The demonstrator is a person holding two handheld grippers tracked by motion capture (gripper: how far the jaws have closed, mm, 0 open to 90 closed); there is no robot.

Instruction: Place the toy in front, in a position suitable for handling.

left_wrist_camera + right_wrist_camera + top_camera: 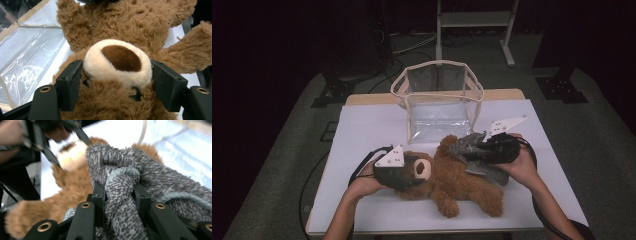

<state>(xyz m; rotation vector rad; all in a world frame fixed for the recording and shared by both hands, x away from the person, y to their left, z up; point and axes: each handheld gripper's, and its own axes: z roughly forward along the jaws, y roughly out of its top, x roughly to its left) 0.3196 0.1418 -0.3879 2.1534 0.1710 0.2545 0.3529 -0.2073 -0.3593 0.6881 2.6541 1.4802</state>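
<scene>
— Where did things stand?

— I had the left gripper (117, 82) clamped on the bear's (452, 181) head; it lay on the table (362, 130) before the bag (439, 97). My right gripper (120, 195) pinched the grey cloth (150, 177) across its body.

— Progress?

— Early, I judged: bag empty, nothing packed. One bear, one cloth, one bag.

Brown teddy bear (447, 182) with cream muzzle; grey speckled cloth (472, 150).
</scene>
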